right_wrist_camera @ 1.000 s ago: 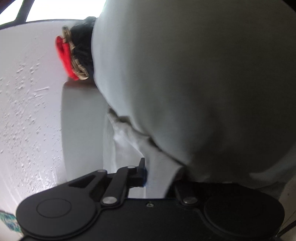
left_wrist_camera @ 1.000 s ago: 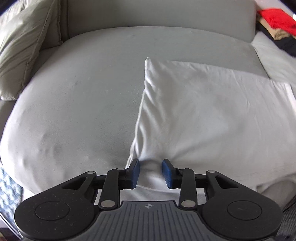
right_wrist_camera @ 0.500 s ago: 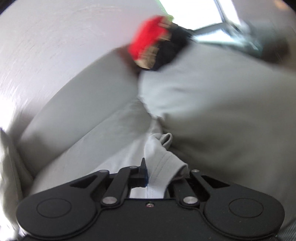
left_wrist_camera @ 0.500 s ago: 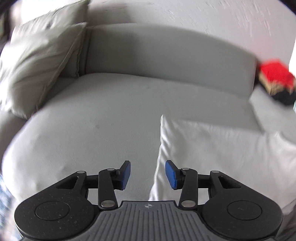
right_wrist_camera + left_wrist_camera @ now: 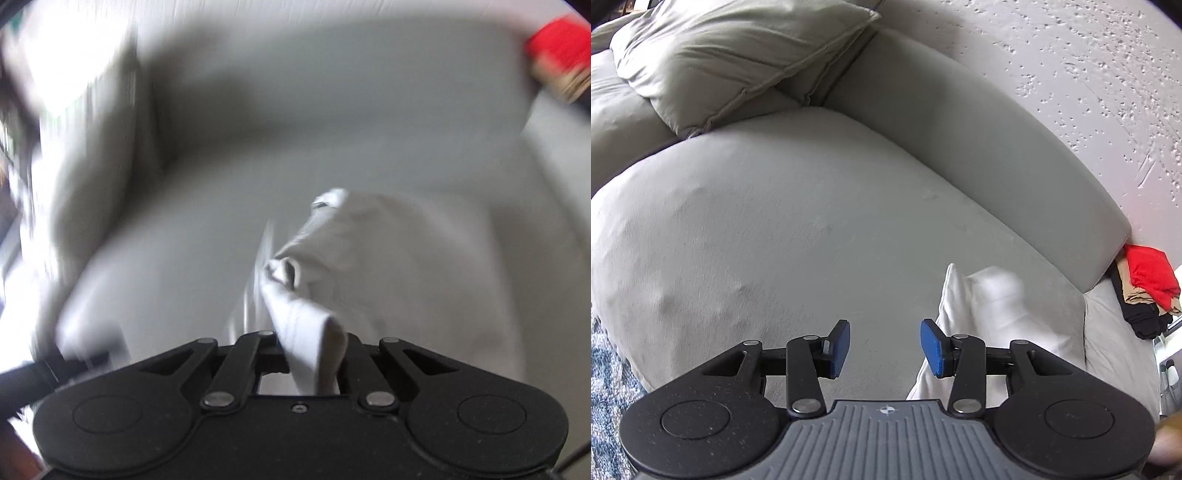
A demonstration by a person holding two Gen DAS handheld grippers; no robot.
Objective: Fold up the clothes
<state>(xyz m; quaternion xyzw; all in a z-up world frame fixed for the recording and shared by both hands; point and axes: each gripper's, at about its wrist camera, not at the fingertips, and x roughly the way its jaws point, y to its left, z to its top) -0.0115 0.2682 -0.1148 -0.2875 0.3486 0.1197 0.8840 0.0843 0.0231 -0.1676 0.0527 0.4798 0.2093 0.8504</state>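
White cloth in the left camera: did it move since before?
Yes. The white cloth slid toward the lower right of the view, away from the pillow.

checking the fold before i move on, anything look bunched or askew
Yes: the white cotton garment is bunched, one edge twisted into a rumpled roll in the shut right gripper, not lying flat on the grey sofa cushion.
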